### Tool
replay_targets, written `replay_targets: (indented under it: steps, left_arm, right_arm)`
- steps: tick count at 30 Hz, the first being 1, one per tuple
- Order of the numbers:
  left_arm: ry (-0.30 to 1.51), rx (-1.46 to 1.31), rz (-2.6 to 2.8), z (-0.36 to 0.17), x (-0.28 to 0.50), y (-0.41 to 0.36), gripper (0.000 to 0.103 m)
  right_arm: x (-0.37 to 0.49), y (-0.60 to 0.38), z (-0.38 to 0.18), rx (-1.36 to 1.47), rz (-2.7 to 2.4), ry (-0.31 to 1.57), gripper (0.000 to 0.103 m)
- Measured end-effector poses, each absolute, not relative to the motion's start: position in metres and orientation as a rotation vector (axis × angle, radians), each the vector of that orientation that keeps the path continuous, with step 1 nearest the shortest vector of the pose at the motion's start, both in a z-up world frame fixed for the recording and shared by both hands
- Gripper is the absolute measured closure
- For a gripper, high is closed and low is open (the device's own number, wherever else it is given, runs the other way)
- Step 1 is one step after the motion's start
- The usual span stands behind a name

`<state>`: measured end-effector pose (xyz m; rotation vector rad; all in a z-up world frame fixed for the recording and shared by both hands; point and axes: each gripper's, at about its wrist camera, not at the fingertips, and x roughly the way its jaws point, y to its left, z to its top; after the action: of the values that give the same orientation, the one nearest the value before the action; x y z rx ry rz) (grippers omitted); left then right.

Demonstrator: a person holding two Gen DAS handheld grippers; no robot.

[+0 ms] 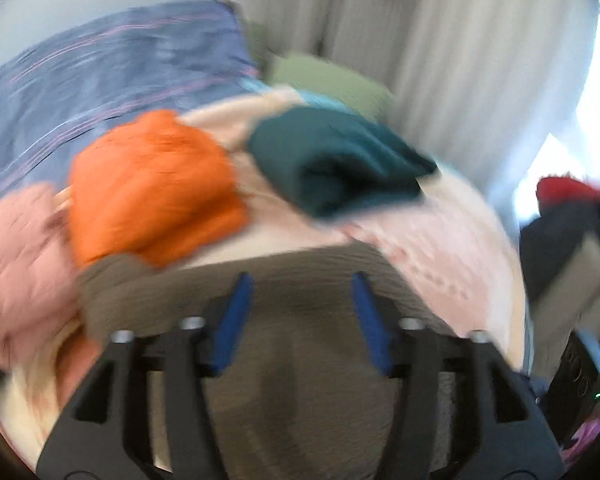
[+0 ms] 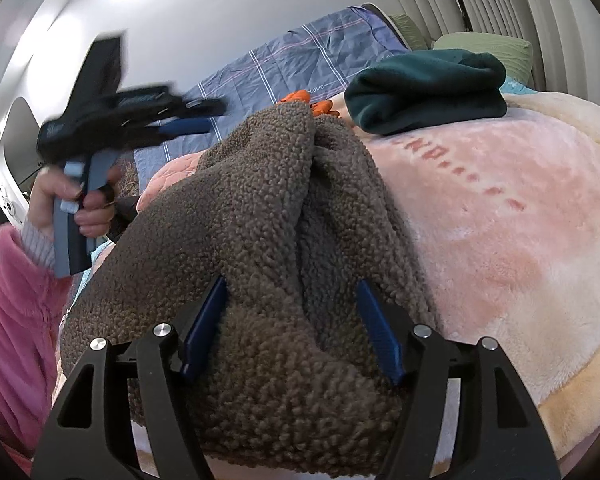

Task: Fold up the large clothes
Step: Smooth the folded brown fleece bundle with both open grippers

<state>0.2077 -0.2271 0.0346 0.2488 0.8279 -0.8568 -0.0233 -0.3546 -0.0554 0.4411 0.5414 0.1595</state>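
Note:
A brown fleece garment lies heaped on the pink blanket that covers the bed. My right gripper stands open low over it. A thick ridge of fleece runs between its blue pads, which do not visibly pinch it. In the right wrist view my left gripper is up in the air to the left of the heap, held by a hand, open and empty. In the blurred left wrist view the left gripper points down at the same fleece, with nothing between its pads.
A folded teal garment and an orange one rest farther back on the bed. A pink quilted piece lies at the left. Behind them are a blue checked sheet, a green pillow and pale curtains. A pink sleeve is at the left.

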Motion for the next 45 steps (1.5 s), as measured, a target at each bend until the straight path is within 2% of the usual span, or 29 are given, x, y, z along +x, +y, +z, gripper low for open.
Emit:
replay_targets:
  steps: [2,3,5,27,31,36,38,40,42,45]
  left_arm:
    - [0.851,0.373,-0.862,0.013,0.202,-0.263,0.026]
    - [0.927,0.482,-0.813,-0.018,0.206,-0.285,0.023]
    - [0.986,0.545,-0.747,-0.043,0.216,-0.303,0.022]
    - [0.838,0.596,-0.695,-0.028,0.189,-0.295,0.021]
    - [0.815,0.502,-0.721,0.003,0.187,-0.267,0.020]
    - [0.768,0.325,-0.575,0.036,0.219,-0.189,0.020]
    - [0.836,0.260,-0.490,0.022,0.243,-0.165,0.020]
    - [0.970,0.275,-0.421,-0.026,0.270,-0.151,0.012]
    - [1.023,0.111,-0.468,-0.063,0.278,-0.132,0.009]
    - [1.001,0.129,-0.447,-0.053,0.272,-0.131,0.010]
  right_arm:
    - [-0.023,-0.355,-0.056,0.441,0.150,0.543,0.036]
    - [-0.023,-0.356,-0.058,0.442,0.132,0.545,0.037]
    - [-0.021,-0.361,-0.062,0.455,0.105,0.542,0.036]
    - [-0.032,-0.348,-0.056,0.390,0.068,0.526,0.033]
    - [-0.034,-0.346,-0.052,0.368,0.079,0.519,0.032]
    - [-0.035,-0.346,-0.054,0.381,0.077,0.511,0.030]
    - [-0.035,-0.346,-0.054,0.379,0.074,0.510,0.029]
    - [-0.035,-0.345,-0.054,0.378,0.076,0.508,0.029]
    - [-0.033,-0.343,-0.053,0.373,0.067,0.503,0.029]
    - [-0.034,-0.343,-0.053,0.369,0.067,0.505,0.028]
